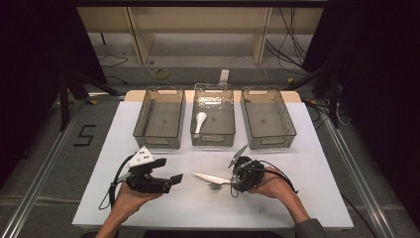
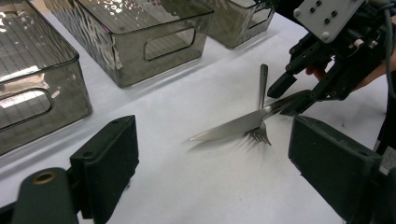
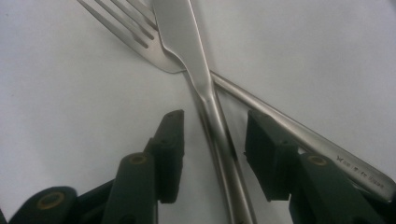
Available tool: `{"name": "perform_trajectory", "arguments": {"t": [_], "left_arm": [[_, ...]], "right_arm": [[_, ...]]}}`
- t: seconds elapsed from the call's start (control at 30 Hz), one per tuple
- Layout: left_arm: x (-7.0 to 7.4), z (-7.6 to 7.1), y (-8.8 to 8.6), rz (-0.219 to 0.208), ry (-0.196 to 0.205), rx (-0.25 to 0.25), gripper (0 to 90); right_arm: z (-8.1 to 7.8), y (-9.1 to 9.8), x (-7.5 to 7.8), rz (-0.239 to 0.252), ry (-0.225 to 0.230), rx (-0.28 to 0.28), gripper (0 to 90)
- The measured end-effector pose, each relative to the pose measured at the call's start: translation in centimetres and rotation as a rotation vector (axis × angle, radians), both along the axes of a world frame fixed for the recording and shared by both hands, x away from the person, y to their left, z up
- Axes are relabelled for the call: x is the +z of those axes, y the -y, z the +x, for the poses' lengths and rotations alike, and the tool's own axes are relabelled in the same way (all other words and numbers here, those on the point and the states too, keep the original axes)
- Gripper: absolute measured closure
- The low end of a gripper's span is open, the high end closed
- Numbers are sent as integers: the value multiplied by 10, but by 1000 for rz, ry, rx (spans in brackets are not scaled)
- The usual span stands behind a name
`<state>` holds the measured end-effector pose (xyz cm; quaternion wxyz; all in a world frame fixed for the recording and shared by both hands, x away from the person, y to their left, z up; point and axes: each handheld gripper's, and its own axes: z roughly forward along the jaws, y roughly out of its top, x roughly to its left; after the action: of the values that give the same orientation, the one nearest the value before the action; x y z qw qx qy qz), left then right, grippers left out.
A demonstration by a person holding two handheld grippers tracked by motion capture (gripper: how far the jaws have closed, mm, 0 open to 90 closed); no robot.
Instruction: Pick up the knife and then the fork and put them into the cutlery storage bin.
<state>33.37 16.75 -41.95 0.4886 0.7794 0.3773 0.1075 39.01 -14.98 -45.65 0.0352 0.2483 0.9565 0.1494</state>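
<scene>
— Knife point(image 3: 205, 93): one, lying between the right gripper's point(image 3: 212, 140) jaws, which are not yet pressing it. One fork point(image 3: 140, 35) is crossing beneath.
— Anything hidden?
— Both handles are running out of frame. Left gripper point(image 2: 210, 163) is gaping, holding nothing.

White rectangular table point(image 1: 297, 193), matte top. Far half: three smoked translucent plastic bins in row, long sides running near to far, narrow gaps between. Left bin point(image 1: 159, 119), middle bin point(image 1: 213, 119), right bin point(image 1: 268, 119). Near half, right of centre: silver metal table knife point(image 1: 212, 178) lying across silver metal fork point(image 1: 216, 186), blade pointing left. Knife crosses fork at neck just behind tines; fork tines lie near, handle angles away toward far side.
</scene>
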Motion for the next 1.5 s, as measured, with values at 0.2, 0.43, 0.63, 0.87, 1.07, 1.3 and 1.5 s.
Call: {"name": "perform_trajectory", "arguments": {"t": [0.2,0.43,0.63,0.87,1.07,1.3,1.5], "left_arm": [[-1,0,1,12,2,-4,155],[-1,0,2,17,2,-5,155],[-1,0,2,16,5,-5,155],[-1,-1,2,18,6,-7,155],[-1,-1,2,18,5,-7,156],[0,-1,2,20,7,-7,156],[0,0,1,11,13,-3,157]], "right_arm": [[2,-2,-3,-20,0,1,659],[3,-4,-2,-30,-9,-10,710],[4,-6,-2,-42,-8,3,729],[4,-12,-1,-79,-20,31,796],[5,-14,-1,-93,-27,35,807],[5,-14,0,-87,-27,40,811],[5,-14,0,-86,-17,48,813]]}}
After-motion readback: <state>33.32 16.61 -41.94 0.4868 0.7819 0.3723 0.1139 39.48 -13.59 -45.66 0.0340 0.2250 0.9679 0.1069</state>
